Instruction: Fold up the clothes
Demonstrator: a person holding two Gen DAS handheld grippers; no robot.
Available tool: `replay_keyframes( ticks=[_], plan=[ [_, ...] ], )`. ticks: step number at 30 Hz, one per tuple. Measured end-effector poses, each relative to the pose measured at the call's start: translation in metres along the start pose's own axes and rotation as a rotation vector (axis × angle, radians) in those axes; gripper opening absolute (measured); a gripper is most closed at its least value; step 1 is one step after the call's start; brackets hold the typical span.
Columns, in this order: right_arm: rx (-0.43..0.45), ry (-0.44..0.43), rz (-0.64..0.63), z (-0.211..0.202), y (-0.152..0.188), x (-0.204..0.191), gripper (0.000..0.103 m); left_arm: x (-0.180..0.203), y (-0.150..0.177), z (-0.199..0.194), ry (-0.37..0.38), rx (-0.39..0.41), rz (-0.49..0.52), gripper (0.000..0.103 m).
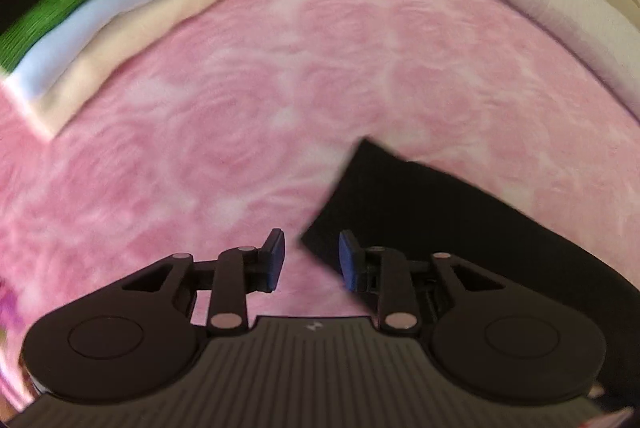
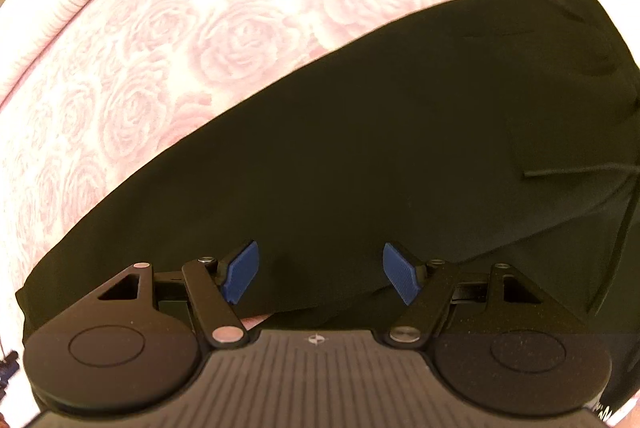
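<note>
Black fabric garment [image 2: 360, 148] lies flat on the pink rose-patterned bedspread [image 1: 240, 108]. Left tongs [image 1: 312, 260] and right tongs [image 2: 320, 276] both released, grasping nothing. Folded green, blue and cream stack [image 1: 120, 16] at ten o'clock.

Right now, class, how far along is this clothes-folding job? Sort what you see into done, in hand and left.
Done: a folded stack of green, light blue and cream pieces lies on the pink rose bedspread. In hand: nothing is gripped; the left gripper is open near a corner of the black garment, and the right gripper is open over it. Left: the black garment lies spread, apparently not yet fully folded or stacked.
</note>
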State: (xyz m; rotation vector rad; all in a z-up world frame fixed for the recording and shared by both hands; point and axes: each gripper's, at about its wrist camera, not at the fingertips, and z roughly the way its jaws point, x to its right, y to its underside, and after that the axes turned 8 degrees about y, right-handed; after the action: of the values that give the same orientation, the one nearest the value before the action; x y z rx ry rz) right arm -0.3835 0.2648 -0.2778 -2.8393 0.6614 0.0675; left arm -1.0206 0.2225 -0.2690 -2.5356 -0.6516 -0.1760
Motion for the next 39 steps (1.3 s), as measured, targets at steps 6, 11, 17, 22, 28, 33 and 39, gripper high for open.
replay_keyframes(
  ticks=[6,11,17,22,28,33,39],
  plan=[
    [0.086,0.033,-0.139,-0.005,0.000,-0.028,0.061,0.051,0.006,0.032,0.178,-0.072,0.123,0.025],
    [0.011,0.129,-0.259,0.031,0.001,-0.027,0.057,0.055,0.032,0.061,0.085,-0.143,0.246,0.021],
    [0.059,0.141,-0.250,0.023,0.000,-0.063,0.060,0.036,0.016,0.032,0.015,-0.082,0.153,0.020],
    [0.047,0.159,-0.274,0.034,0.009,-0.105,0.066,0.057,0.017,0.045,0.039,-0.105,0.221,0.037],
    [0.084,0.167,-0.263,0.021,0.020,-0.136,0.067,0.057,0.020,0.041,0.021,-0.116,0.221,0.035],
    [0.122,0.137,-0.274,-0.006,0.049,-0.174,0.069,0.066,0.044,-0.016,0.074,-0.091,0.257,0.039],
    [0.122,0.108,-0.303,-0.016,0.132,-0.222,0.073,0.067,0.139,-0.051,0.088,-0.146,0.165,0.039]
  ],
)
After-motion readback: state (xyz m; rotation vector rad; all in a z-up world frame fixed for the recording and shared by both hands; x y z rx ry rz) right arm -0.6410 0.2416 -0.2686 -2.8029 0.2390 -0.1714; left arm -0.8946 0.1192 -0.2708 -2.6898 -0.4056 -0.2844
